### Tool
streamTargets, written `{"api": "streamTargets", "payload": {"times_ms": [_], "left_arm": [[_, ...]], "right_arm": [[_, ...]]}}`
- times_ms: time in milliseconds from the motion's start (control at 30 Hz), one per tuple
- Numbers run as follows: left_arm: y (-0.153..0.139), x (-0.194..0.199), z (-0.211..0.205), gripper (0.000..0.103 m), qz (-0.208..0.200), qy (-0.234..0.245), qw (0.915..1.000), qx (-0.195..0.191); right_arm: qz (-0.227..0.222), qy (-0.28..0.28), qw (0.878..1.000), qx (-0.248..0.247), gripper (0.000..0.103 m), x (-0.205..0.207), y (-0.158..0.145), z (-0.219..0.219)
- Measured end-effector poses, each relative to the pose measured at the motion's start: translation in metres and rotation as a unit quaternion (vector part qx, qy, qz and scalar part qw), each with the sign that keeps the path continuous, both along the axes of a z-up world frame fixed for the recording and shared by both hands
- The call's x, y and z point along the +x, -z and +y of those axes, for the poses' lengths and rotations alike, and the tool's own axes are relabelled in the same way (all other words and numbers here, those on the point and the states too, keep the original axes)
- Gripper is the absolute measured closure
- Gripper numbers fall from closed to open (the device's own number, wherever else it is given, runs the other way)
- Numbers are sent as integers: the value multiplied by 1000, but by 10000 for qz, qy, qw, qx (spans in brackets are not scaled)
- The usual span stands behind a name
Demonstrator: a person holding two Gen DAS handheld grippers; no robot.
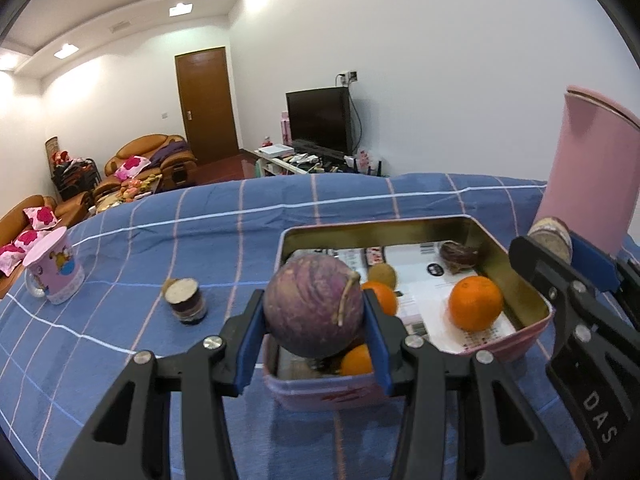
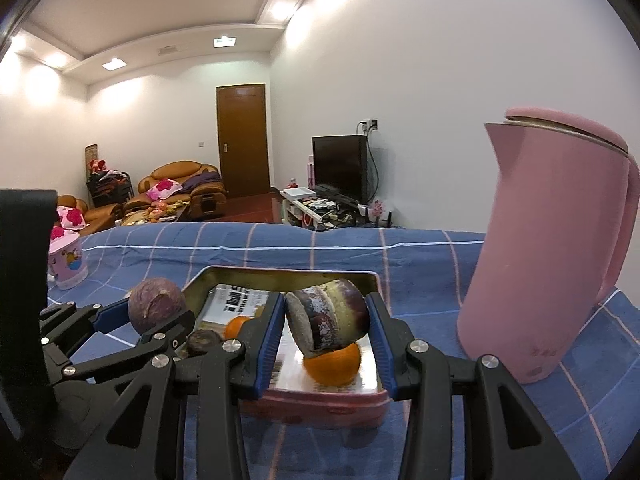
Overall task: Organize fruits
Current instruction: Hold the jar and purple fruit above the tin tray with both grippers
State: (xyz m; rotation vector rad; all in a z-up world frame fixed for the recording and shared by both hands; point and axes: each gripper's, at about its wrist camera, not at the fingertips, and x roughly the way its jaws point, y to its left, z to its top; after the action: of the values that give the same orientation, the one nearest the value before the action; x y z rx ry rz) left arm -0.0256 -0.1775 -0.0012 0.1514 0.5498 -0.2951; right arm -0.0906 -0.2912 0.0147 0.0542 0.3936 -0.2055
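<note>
Left gripper (image 1: 314, 320) jaws clamp purple fruit (image 1: 314, 308) — right gripper (image 2: 326, 320) jaws clamp cut chunk (image 2: 328, 316).

White letters "DAS" on the right gripper (image 1: 560, 254), other print unreadable

3 oranges (image 1: 475, 302), 1 kiwi (image 1: 382, 274), 2 cut pcs (image 1: 187, 300), 1 tin (image 1: 532, 300), 1 mug (image 1: 54, 270).
</note>
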Motion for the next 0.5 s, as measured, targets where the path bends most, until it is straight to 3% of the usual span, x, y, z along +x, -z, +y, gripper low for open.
{"api": "streamTargets", "payload": {"times_ms": [500], "left_arm": [[0, 12, -35, 54, 99, 199, 9997, -111]], "right_arm": [[-11, 459, 9989, -58, 59, 2, -2, -22]]}}
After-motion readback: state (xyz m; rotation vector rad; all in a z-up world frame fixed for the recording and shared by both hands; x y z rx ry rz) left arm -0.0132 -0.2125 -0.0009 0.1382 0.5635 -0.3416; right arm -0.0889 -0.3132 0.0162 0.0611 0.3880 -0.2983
